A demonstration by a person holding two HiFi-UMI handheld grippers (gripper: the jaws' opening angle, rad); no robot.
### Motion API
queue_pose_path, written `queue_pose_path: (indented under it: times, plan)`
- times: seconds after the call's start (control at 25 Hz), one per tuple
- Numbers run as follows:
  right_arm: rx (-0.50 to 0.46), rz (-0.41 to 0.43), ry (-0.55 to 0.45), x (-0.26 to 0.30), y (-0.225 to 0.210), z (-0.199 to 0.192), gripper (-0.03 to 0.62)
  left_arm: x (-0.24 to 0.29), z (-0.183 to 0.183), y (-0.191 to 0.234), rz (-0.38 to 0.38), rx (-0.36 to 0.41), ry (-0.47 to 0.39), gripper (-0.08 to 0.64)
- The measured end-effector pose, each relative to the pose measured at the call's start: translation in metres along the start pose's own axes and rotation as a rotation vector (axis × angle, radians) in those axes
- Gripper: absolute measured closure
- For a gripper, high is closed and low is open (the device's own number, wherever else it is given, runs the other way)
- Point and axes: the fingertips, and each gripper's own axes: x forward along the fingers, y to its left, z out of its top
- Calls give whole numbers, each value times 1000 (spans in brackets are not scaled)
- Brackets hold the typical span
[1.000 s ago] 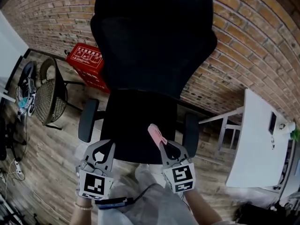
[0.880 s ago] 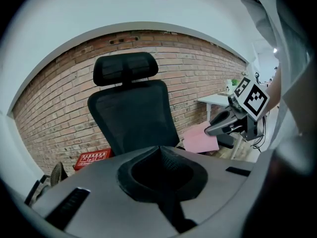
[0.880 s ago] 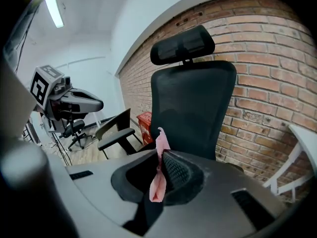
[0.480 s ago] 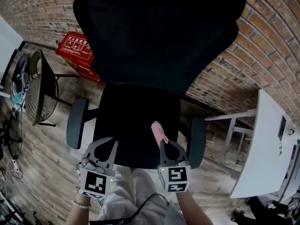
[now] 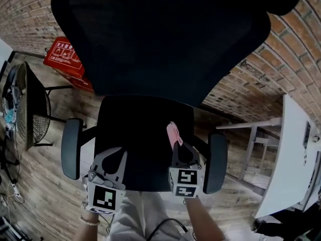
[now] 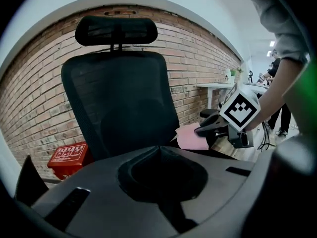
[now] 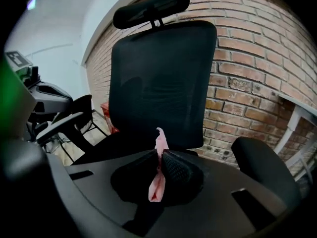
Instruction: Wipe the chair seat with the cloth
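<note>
- A brick wall (image 5: 251,84) stands behind everything.
- A wood floor (image 5: 45,185) runs under it all.
- A big black chair (image 5: 160,39) faces the person. It has a tall back and a headrest on top.
- The chair's seat (image 5: 140,129) is black and flat. It has an armrest on each side.
- A white table (image 5: 293,154) stands to the right, by the wall.
- A small mesh chair (image 5: 30,104) stands far to the left.
- A red box (image 5: 62,59) sits on the floor by the wall, behind the big chair.
- The left gripper (image 5: 114,154) is over the front left of the seat. Its jaws are pressed together, with nothing in them.
- The right gripper (image 5: 178,147) is over the front right of the seat. Its jaws are squeezed tight on the cloth.
- The cloth (image 5: 173,133) is pink and small. It sticks out past the jaw tips, over the right side of the seat, near the right armrest. I cannot tell if it touches the seat.
</note>
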Motion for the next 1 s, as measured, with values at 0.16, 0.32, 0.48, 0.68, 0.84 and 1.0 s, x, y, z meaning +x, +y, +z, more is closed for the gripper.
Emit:
queue_pose_path:
  times: [0.16,0.32,0.48,0.68,0.84,1.0]
  plan:
    - [-16,-71,-2,31,-18,2,543,20,-6,5,-42,20,4,541]
    - [-52,-169,38,57,-42,-1,543,36,-7,11,-67,56,-2,541]
    - [-57,-295,64,73,-70,-1,543,45,-13,18,-89,64,-4,541]
    - [-81,-409,91,86,-89,3,543,49,-25,31,-104,57,1,541]
    - [-53,-448,120,100,-95,-8,543,53,-41,42,-110,47,13,541]
    - [-25,-439,153,117,-92,-24,543,57,-55,49,-110,48,15,541]
